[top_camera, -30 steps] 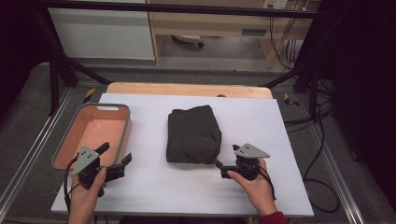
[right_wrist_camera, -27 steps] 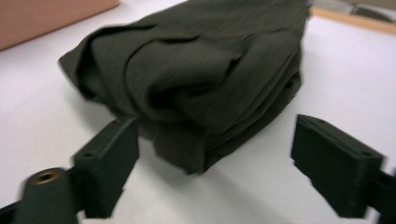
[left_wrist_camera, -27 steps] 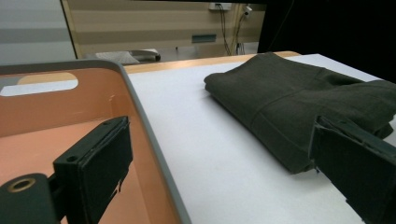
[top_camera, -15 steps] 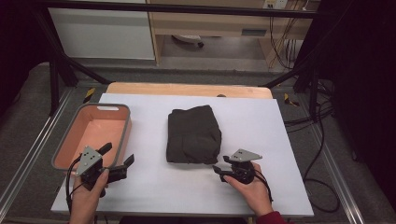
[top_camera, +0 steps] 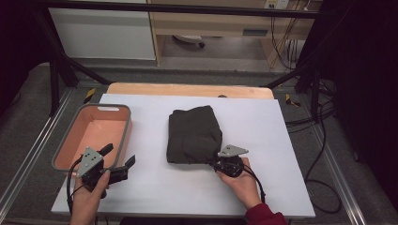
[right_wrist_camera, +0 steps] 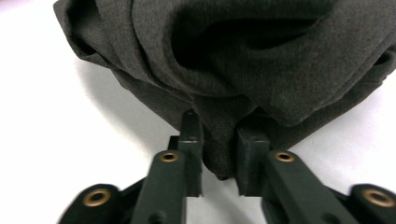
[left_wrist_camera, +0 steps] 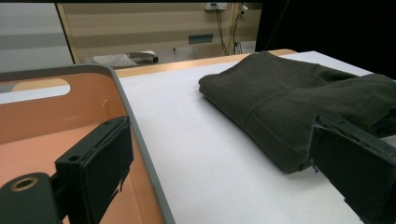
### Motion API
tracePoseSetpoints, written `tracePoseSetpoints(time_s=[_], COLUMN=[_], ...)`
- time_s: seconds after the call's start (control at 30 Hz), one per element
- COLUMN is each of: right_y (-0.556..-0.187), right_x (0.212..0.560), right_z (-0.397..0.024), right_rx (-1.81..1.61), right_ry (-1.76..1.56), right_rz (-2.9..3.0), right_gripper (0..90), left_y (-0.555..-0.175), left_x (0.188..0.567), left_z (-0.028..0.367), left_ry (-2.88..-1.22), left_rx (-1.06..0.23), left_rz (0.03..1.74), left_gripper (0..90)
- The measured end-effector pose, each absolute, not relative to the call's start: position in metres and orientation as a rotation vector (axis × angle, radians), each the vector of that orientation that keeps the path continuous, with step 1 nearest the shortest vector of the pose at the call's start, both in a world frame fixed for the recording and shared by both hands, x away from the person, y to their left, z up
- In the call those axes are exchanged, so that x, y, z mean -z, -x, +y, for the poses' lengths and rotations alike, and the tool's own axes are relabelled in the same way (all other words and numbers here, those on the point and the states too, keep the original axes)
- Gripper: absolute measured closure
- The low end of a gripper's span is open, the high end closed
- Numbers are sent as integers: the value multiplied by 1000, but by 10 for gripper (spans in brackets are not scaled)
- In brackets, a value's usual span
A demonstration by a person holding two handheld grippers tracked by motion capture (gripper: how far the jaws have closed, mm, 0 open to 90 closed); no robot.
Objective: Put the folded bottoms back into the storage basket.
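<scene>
A dark olive folded garment (top_camera: 194,133) lies in the middle of the white table (top_camera: 150,187). My right gripper (top_camera: 217,162) is at the garment's near right corner. In the right gripper view its jaws (right_wrist_camera: 218,135) are shut on a hanging fold of the cloth (right_wrist_camera: 243,56). My left gripper (top_camera: 119,154) is held near the table's front left, beside the orange bin (top_camera: 123,136). It stands wide open (left_wrist_camera: 219,140) with nothing between its jaws, and the garment (left_wrist_camera: 289,98) lies ahead to its right.
The orange bin with a grey rim (left_wrist_camera: 135,140) has nothing in it and sits at the table's left edge. A wooden board (top_camera: 187,89) runs along the far edge. Cables (top_camera: 324,117) hang off the right side.
My right gripper has moved left to the garment's near corner and closed on the cloth. The left gripper has hardly moved.
</scene>
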State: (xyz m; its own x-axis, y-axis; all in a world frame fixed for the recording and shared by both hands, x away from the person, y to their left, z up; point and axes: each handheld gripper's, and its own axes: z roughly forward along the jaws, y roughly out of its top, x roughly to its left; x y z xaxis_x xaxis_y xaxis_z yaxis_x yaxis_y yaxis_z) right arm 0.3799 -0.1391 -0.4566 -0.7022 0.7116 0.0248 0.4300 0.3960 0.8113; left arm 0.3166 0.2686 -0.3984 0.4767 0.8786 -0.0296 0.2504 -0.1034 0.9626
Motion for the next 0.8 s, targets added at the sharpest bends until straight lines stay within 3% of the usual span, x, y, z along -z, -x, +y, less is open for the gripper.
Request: tracePoseSetpoints(time_s=[0.8], right_y=[-348], right_x=[447], right_z=[-154], right_rx=[-1260], right_ry=[-949], right_rz=[2377], right_gripper=[796], left_y=[-315], left_x=[399], left_z=[273], left_ry=[-1604], left_rx=[-714], left_rz=[1012], left_gripper=[69])
